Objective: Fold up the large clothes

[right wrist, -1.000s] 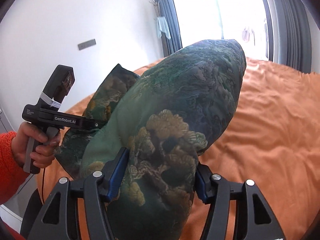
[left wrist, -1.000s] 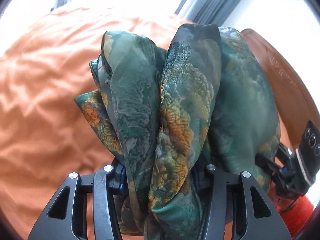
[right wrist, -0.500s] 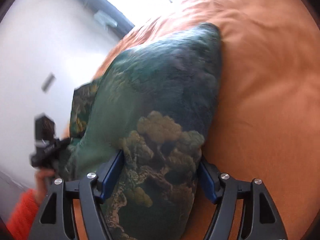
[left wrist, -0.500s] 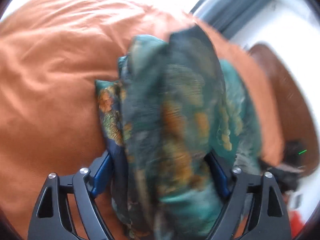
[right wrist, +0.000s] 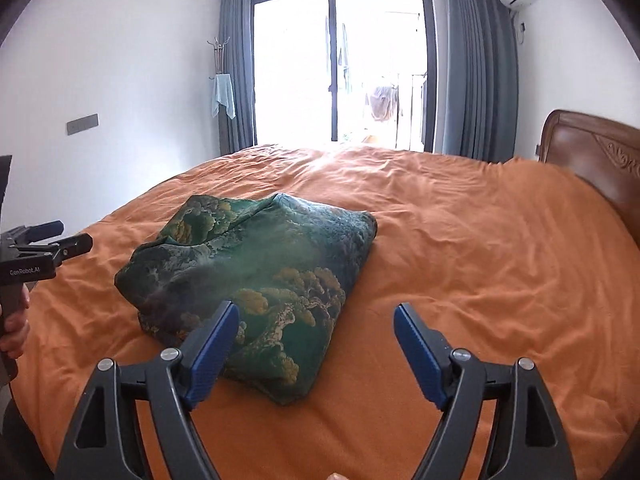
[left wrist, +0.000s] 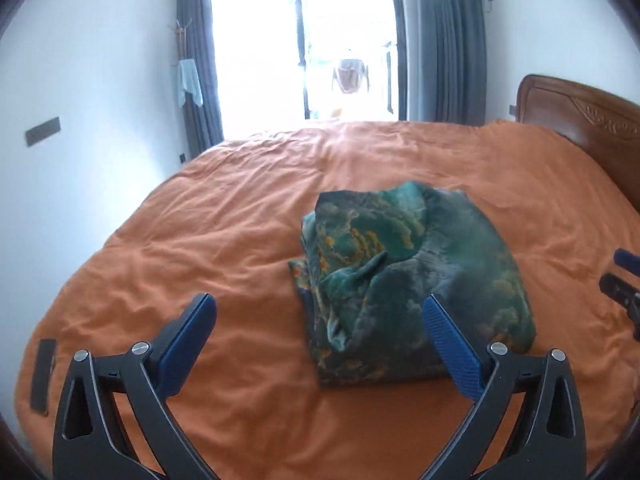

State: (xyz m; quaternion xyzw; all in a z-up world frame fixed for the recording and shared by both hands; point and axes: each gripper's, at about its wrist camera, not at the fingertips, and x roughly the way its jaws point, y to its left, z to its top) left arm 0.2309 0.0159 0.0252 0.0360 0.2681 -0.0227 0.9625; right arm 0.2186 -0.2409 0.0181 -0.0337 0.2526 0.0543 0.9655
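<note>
A green garment with gold and teal landscape print (left wrist: 404, 280) lies folded in a thick bundle on the orange bed cover (left wrist: 200, 248). It also shows in the right wrist view (right wrist: 256, 276). My left gripper (left wrist: 320, 308) is open and empty, held above the bed just short of the bundle's near left corner. My right gripper (right wrist: 316, 314) is open and empty above the bundle's near right corner. The left gripper's body (right wrist: 36, 248) shows at the left edge of the right wrist view, and the right gripper's tips (left wrist: 624, 284) at the right edge of the left wrist view.
A carved wooden headboard (right wrist: 592, 160) stands at the right. A bright balcony door with grey curtains (right wrist: 340, 68) is beyond the bed. A dark flat object (left wrist: 42, 376) lies at the bed's near left edge. White wall is on the left.
Both grippers were shut on the garment and held it up. They lowered it to the bed, opened, let go and pulled back. The bundle now rests on the cover.
</note>
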